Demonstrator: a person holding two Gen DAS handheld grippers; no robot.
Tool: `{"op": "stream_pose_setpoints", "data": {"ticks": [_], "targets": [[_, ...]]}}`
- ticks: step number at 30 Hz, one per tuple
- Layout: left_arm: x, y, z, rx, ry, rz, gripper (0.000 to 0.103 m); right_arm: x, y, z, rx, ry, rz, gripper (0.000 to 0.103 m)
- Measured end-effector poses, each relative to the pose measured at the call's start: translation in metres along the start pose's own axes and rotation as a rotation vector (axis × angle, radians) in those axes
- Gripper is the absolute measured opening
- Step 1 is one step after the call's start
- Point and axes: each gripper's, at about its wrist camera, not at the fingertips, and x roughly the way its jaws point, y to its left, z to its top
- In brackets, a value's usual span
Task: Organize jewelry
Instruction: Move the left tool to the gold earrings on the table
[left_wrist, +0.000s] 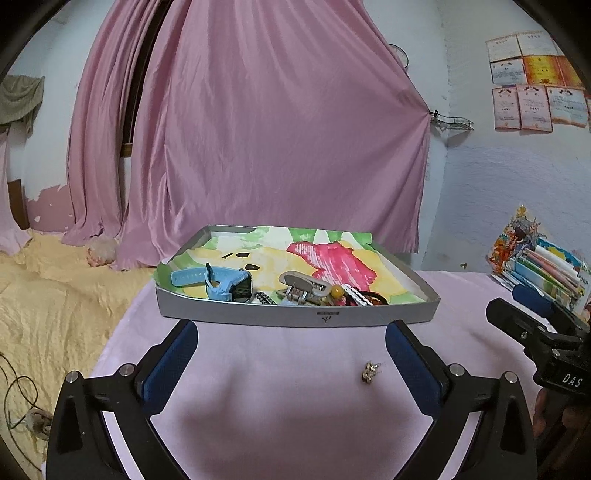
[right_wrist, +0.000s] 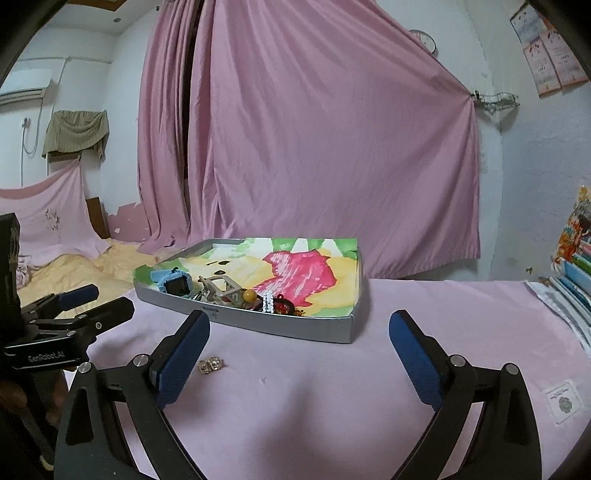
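My left gripper (left_wrist: 291, 343) is spread wide, holding nothing. The small gold-coloured earring pair (left_wrist: 370, 370) lies on the pink cloth-covered table (left_wrist: 280, 406), just inside my right-hand blue pad, apart from it. My right gripper (right_wrist: 299, 334) is likewise wide and empty. The shallow grey tray (left_wrist: 295, 315) with paper lining sits ahead, holding a light-blue watch (left_wrist: 221, 282).

We see open pink cloth (right_wrist: 295, 387) in front of the shallow grey tray (left_wrist: 295, 318), with only a small gold earring pair (left_wrist: 370, 371) lying on it. The tray's near wall bars a low, level approach. Inside, a blue watch (left_wrist: 221, 282), metal clips and beads crowd the near edge; its far half lies bare. Stacked colourful books (left_wrist: 546, 273) close the right side.
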Motion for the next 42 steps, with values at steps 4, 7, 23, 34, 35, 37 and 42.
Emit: {"op": "stream_pose_setpoints", "data": {"ticks": [4,7,23,34,35,37,42], "targets": [[-0.005,-0.003,-0.006,0.018,0.001,0.012,0.102,-0.003,0.000,-0.003,-0.005,0.004,-0.012,0.096],[-0.007,-0.005,-0.008,0.028,0.006,0.016,0.102,-0.003,-0.004,-0.007,-0.001,0.020,-0.013,0.096],[0.026,-0.017,-0.022,0.052,0.252,-0.049,0.102,0.030,-0.016,-0.015,-0.048,0.277,0.082,0.096],[0.042,-0.032,-0.024,0.099,0.333,-0.098,0.073,0.059,-0.008,-0.020,-0.113,0.426,0.205,0.061],[0.044,-0.033,-0.024,0.102,0.340,-0.104,0.069,0.061,-0.006,-0.020,-0.125,0.439,0.216,0.056],[0.048,-0.035,-0.024,0.107,0.361,-0.122,0.060,0.067,-0.003,-0.020,-0.140,0.461,0.233,0.047],[0.059,-0.043,-0.025,0.124,0.408,-0.145,0.045,0.076,0.002,-0.021,-0.160,0.501,0.267,0.038]]}}
